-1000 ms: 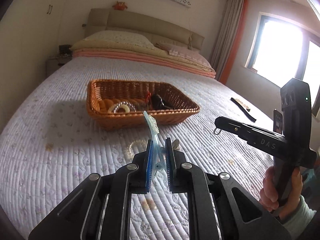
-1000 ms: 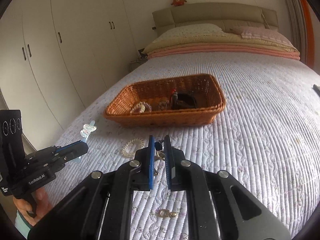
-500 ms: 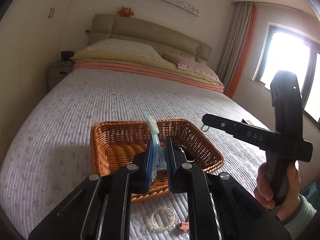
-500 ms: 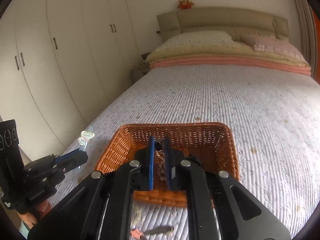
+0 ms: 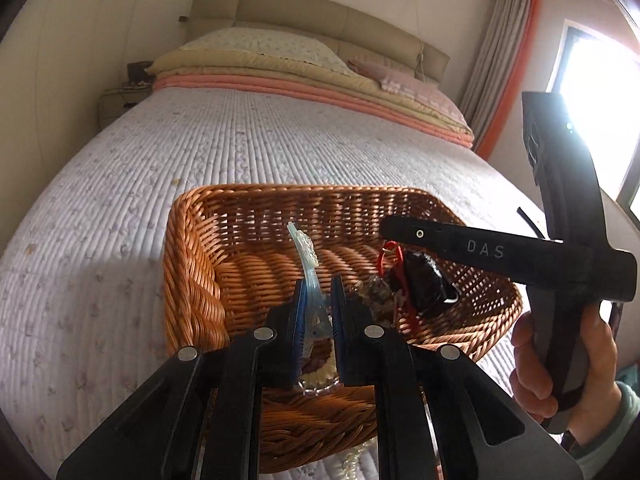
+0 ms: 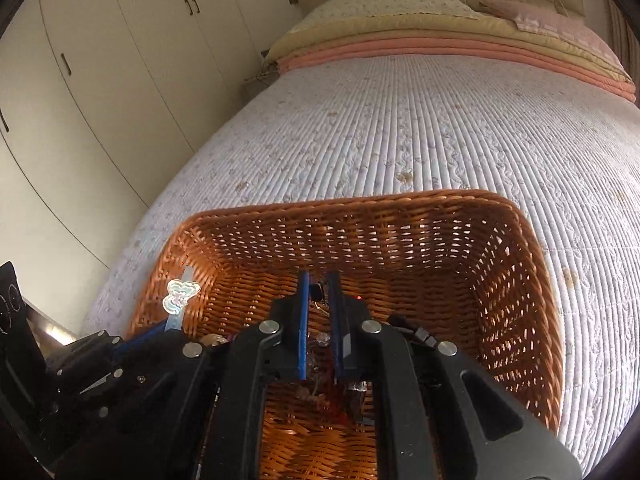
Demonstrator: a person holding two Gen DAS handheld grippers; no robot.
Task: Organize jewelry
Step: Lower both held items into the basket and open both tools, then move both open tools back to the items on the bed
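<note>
Two grippers hang over a wicker basket (image 5: pixel 192 264) on a quilted bed (image 5: pixel 120 200) beside white wardrobes (image 6: pixel 80 80). A second ago the basket lay farther ahead. The left gripper (image 5: pixel 318 306) clamps a butterfly hair clip (image 5: pixel 306 256); the right gripper (image 6: pixel 318 300) pinches a small earring (image 6: pixel 318 292).

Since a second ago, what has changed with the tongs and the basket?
Both tongs moved from over the quilt to above the woven orange wicker basket. Left tongs stay shut on the pale blue butterfly hair clip, right tongs on a small dark charm. Nothing released.
</note>
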